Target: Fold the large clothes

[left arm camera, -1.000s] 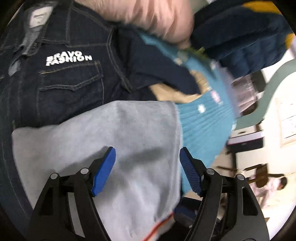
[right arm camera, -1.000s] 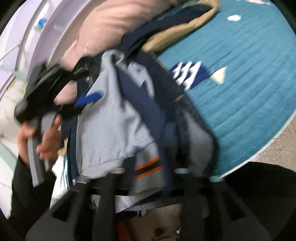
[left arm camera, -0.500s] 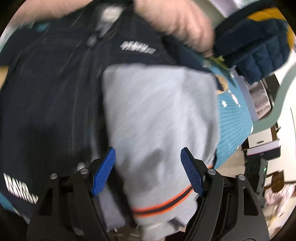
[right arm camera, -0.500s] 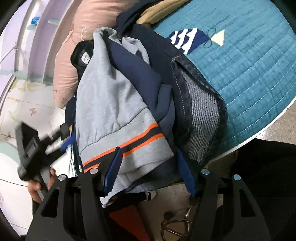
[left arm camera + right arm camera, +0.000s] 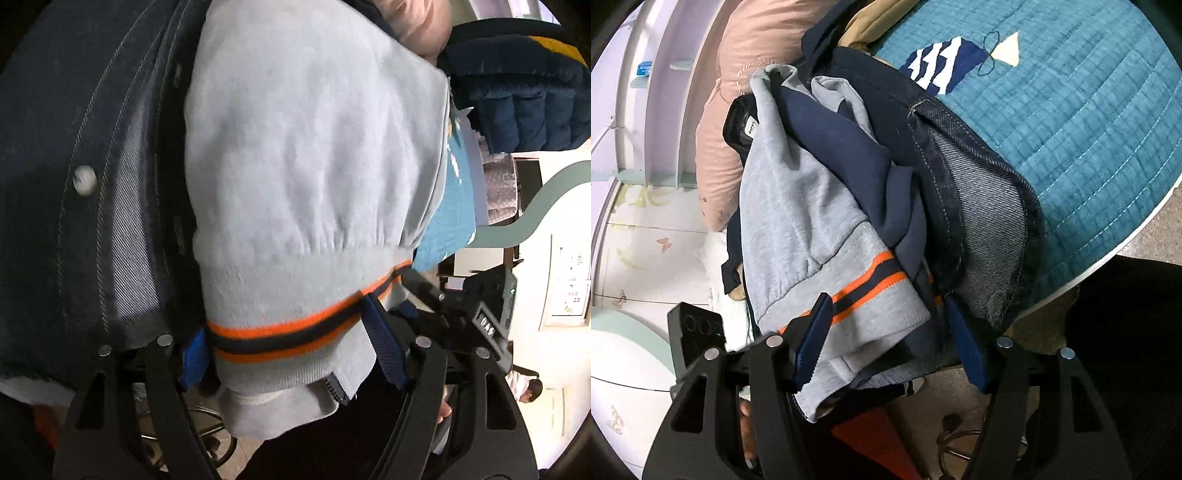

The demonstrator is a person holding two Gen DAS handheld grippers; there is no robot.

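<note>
Grey sweatshirt [image 5: 798, 206], with its orange-and-navy striped hem band [image 5: 295, 328], lies on top of a heap of clothes at the near edge of the bed, right in front of both claws. The left claw [image 5: 291, 354] stands spread around the hem band, one blue pad on each side; whether the pads press the cloth I cannot tell. The right claw [image 5: 890, 343] has just been opening, and its jaws also stand spread with the hem corner and a fold of navy lining between them, not visibly pinched.

Risks, as I judge them: the denim jacket [image 5: 982, 206] lies just beside and under the sweatshirt, so closing either claw could catch denim or the navy layer as well and drag the whole heap. The hem already hangs over the edge of the teal quilt [image 5: 1089, 129], so a loose grip could let it slide to the floor.

Readable writing is scarce: a small white neck label [image 5: 752, 132] far ahead of the right claw carries print too small to read.
</note>
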